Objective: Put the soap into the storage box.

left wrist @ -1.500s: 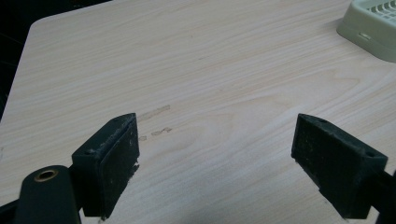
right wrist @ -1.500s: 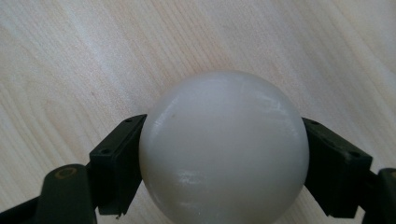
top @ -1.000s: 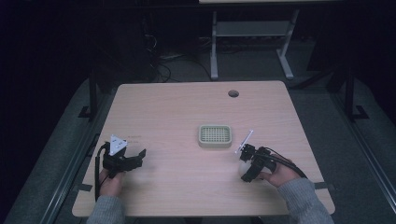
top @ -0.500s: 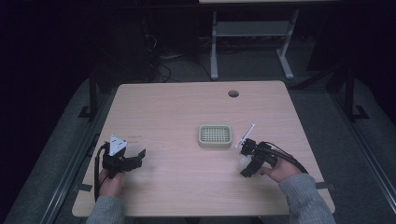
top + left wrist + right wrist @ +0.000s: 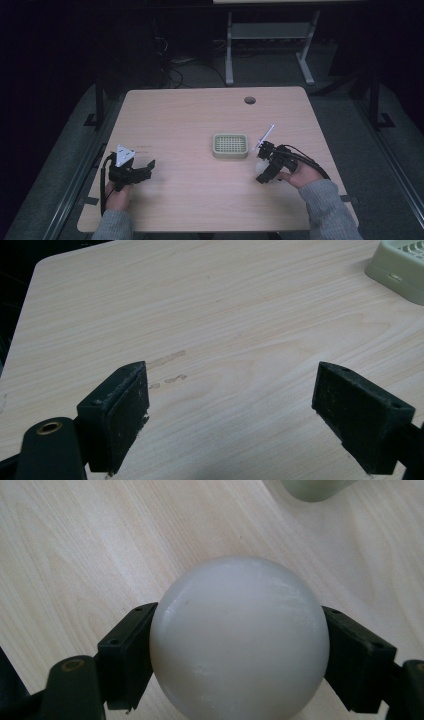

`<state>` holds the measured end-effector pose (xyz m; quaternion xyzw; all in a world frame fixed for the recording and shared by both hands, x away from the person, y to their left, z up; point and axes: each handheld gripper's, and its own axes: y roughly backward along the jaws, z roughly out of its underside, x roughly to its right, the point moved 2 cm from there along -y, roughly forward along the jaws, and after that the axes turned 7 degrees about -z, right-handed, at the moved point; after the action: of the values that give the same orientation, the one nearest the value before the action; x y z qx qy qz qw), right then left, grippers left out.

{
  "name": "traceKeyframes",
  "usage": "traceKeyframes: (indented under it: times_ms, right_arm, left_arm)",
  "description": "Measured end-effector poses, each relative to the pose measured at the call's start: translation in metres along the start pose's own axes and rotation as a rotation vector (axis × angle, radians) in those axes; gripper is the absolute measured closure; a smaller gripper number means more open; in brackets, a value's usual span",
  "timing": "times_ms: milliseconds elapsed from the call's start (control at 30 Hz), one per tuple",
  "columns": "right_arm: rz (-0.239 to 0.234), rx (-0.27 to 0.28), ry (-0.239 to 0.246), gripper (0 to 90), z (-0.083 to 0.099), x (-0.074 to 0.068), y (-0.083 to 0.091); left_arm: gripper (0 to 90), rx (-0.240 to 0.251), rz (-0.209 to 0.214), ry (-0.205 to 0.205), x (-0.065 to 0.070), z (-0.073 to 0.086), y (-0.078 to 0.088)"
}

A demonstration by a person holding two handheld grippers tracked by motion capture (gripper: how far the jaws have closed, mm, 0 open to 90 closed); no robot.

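We grip the smooth white ball (image 5: 239, 639) between our right gripper's (image 5: 264, 165) fingers, just right of the pale green gridded tray (image 5: 230, 145). Our left gripper (image 5: 240, 415) hovers with fingers spread over the light wooden counter (image 5: 190, 120).

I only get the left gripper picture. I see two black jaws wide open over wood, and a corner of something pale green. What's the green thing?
Observer: A small soap dish with a grid top, near the table's middle.
Operator: What's the other gripper doing?
Observer: The right gripper is clamped on a white ball, one jaw at each side.
Operator: Is the ball in the dish?
Observer: No, it's to the right of the dish, apart from it.
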<state>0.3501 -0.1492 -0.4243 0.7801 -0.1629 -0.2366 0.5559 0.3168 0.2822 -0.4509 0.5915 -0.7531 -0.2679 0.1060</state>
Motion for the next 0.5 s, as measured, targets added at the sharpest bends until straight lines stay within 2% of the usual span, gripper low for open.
traceKeyframes:
  times_ms: [200, 500]
  right_arm:
    - [-0.015, 0.007, 0.004, 22.0, -0.004, 0.002, 0.004]
    - [-0.007, -0.004, 0.004, 22.0, -0.015, 0.008, 0.010]
  left_arm:
    - [14.9, 0.004, 0.002, 0.003, 0.000, 0.000, 0.001]
    - [14.8, 0.003, -0.007, 0.006, -0.002, 0.000, 0.000]
